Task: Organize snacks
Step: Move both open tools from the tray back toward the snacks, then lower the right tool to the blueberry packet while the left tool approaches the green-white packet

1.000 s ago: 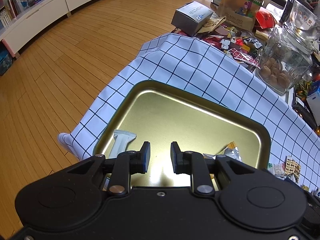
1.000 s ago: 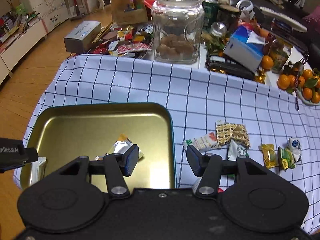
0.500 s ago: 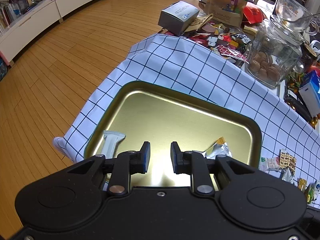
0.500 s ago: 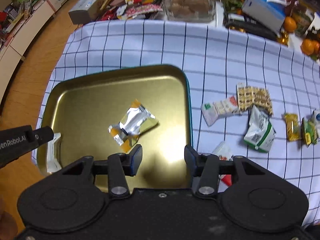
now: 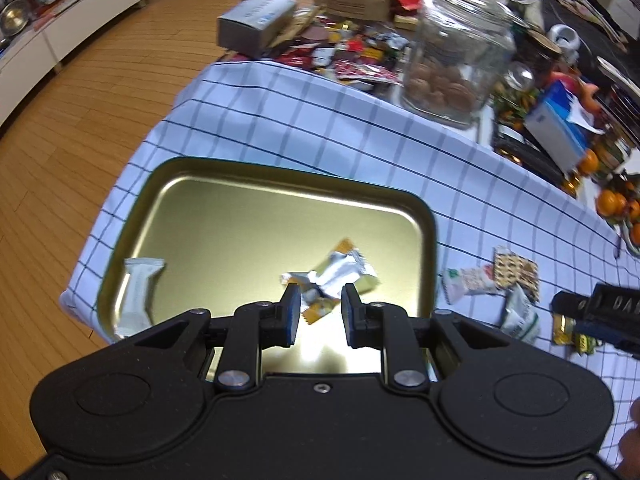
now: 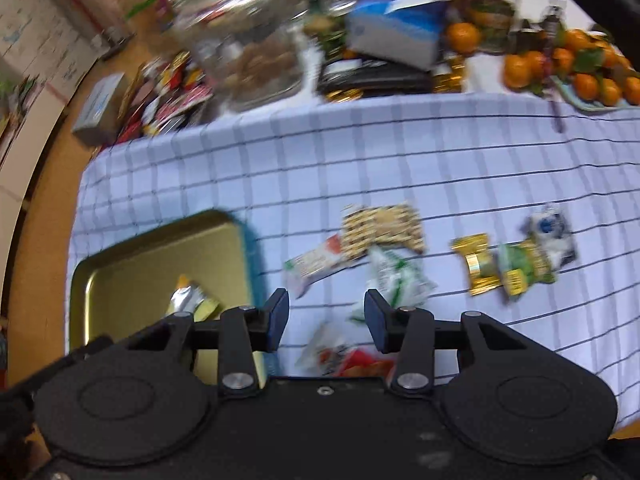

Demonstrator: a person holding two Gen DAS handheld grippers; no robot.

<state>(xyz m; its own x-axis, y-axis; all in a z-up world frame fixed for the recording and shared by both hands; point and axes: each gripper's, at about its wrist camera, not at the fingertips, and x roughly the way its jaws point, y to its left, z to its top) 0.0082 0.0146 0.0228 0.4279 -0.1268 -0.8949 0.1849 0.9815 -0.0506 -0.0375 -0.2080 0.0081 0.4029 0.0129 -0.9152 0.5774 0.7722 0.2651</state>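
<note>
A gold metal tray [image 5: 224,184] lies on the checked cloth. In it are a white bar wrapper [image 5: 138,294] at the left and a silver and orange packet [image 5: 340,274] near the middle. My left gripper [image 5: 319,314] hangs above the tray's near edge, open and empty. My right gripper [image 6: 325,314] is open and empty above loose snacks right of the tray [image 6: 156,252]: a red and white packet [image 6: 340,354], a green and white packet [image 6: 394,278], a white bar [image 6: 316,262], a patterned cracker pack [image 6: 384,228], and gold [image 6: 478,264] and green candies [image 6: 520,270].
At the back of the table stand a glass jar of round snacks [image 5: 452,52], a grey box [image 5: 256,20], a heap of wrappers [image 5: 352,52], a blue tissue box [image 6: 396,32] and tangerines [image 6: 568,68]. The cloth's left edge drops to a wooden floor [image 5: 60,120].
My right gripper has swung right, from over the tray to over the loose snacks on the cloth. My left gripper has shifted right along the tray's near edge and opened a little wider.
</note>
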